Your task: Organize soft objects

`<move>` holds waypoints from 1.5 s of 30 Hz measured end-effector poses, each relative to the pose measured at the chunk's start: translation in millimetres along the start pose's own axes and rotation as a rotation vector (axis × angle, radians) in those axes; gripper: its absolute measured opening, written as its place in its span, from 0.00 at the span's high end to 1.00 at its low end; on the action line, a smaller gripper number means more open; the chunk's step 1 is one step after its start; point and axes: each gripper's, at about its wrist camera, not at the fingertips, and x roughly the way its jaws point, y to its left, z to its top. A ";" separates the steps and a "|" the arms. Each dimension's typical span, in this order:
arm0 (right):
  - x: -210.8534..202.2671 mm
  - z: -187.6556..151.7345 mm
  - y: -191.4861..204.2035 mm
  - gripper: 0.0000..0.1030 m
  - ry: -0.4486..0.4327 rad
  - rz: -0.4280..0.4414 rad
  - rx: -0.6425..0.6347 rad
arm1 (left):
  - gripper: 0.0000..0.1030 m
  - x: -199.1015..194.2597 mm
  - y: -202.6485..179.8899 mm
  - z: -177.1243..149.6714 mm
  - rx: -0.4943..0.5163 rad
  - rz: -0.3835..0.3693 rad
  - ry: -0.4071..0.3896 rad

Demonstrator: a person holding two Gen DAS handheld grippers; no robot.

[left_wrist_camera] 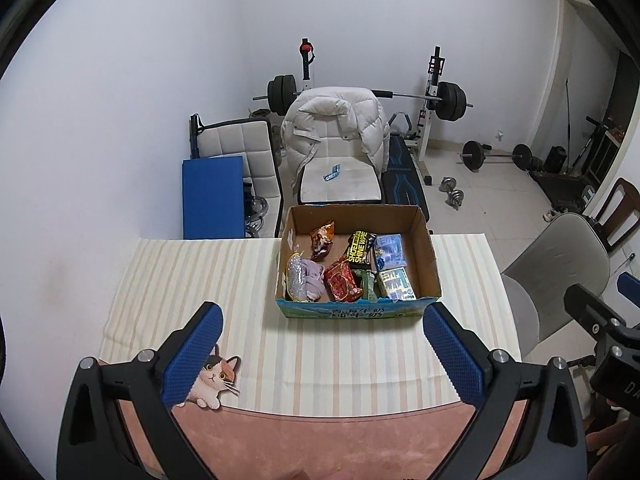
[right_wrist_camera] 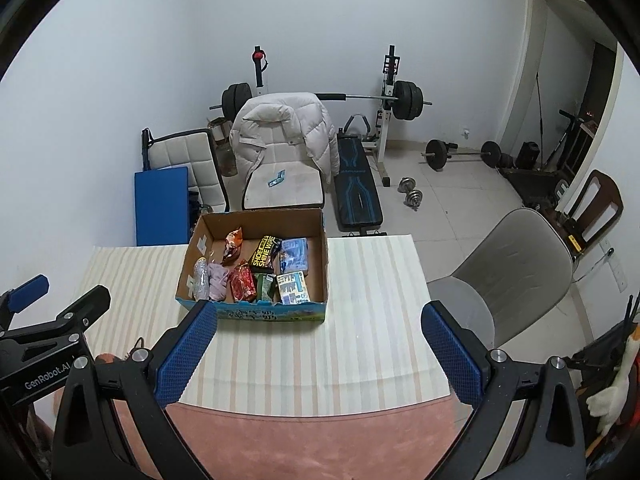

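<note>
Left gripper (left_wrist_camera: 322, 354) spread wide, blue pads (left_wrist_camera: 192, 356) apart, nothing between them; hovering over the near part of the table (left_wrist_camera: 200, 280). Right gripper (right_wrist_camera: 318, 354) likewise spread wide and empty, just right of the left one.

Cardboard box (left_wrist_camera: 430, 264) standing at the far edge of the striped cloth (left_wrist_camera: 320, 352), right of centre, top open, four walls upright. Wide bare cloth left of the box and between box and grippers; narrower strip on the right, ending at the table edge with a grey chair (right_wrist_camera: 516, 264) close beside it. Pink mat (left_wrist_camera: 320, 440) along the near edge, cat-shaped coaster (left_wrist_camera: 218, 378) at its left, partly behind the left pad.

Inside the box, seven soft things counted: one silvery mesh bag (left_wrist_camera: 295, 276) and one lilac cloth bundle (left_wrist_camera: 314, 282) at the left wall, one orange snack bag (left_wrist_camera: 322, 240) at the far side, one red packet (left_wrist_camera: 342, 284) in the middle, one black wipes pack (left_wrist_camera: 360, 246), one blue pack (left_wrist_camera: 388, 250) far right, one white-and-blue pack (left_wrist_camera: 396, 284) near right. A green item (left_wrist_camera: 366, 280) between red packet and white pack, kind unclear.

Beyond the table: one white chair with a padded jacket (left_wrist_camera: 336, 128), one weight bench with barbell (left_wrist_camera: 448, 100).
</note>
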 end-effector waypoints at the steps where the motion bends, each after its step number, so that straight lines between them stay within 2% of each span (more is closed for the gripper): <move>1: 0.0 0.0 0.4 0.00 -0.001 -0.001 0.000 | 0.00 -0.3 -0.4 0.6 -0.001 -0.003 -0.001; 24: -2.6 6.1 3.9 0.00 -0.001 -0.021 -0.019 | 0.00 -7.3 3.3 3.1 -0.014 0.014 -0.023; 45: -4.1 4.5 2.2 0.00 -0.001 -0.032 -0.017 | 0.00 -4.7 3.0 1.3 -0.013 0.000 -0.025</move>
